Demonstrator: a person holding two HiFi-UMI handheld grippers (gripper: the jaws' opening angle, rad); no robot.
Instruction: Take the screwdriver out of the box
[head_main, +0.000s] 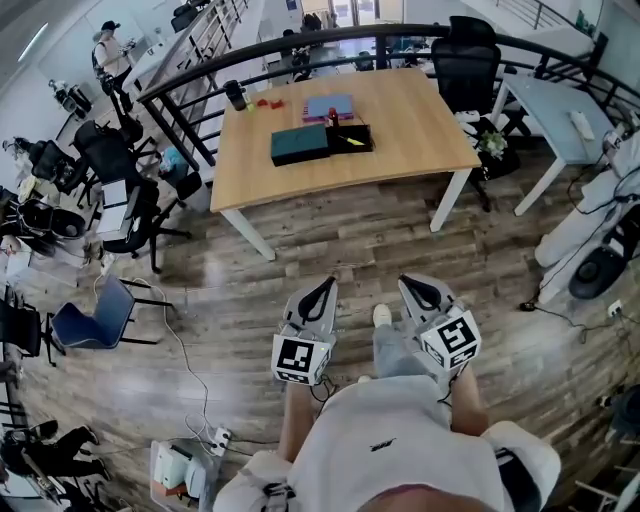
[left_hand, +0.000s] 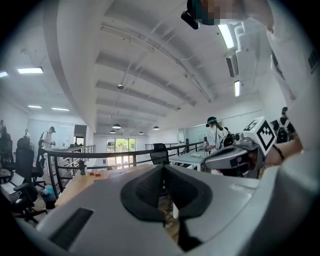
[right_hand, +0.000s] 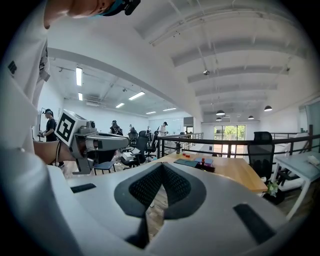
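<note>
L gripper (head_main: 322, 288) & R gripper (head_main: 413, 285) are held side by side, low in front of the person, over the wood floor (head_main: 330, 250). Both are well short of the counter (head_main: 420, 120).

L fingers (left_hand: 150, 187): closed, tips together, nothing btwn them. R fingers (right_hand: 176, 186): also closed, tips together, empty. Each gripper view shows the other gripper alongside, apart from it.

Box (head_main: 300, 145) sits about mid-counter, a bit toward the left edge. It is open: dark teal lid laid flat on the left, black tray on the right. Screwdriver (head_main: 352, 141) shows only as a small yellow shape lying in the black tray; too small for detail.

Behind the box, toward the far edge: blue-purple pad (head_main: 330, 106), and a small red-topped item (head_main: 333, 117) just at the tray's far side. Black cup (head_main: 235, 95) is near the far-left corner, w/ red bits (head_main: 266, 102) beside it.

Black office chair (head_main: 465, 65) stands at the far-right corner.
</note>
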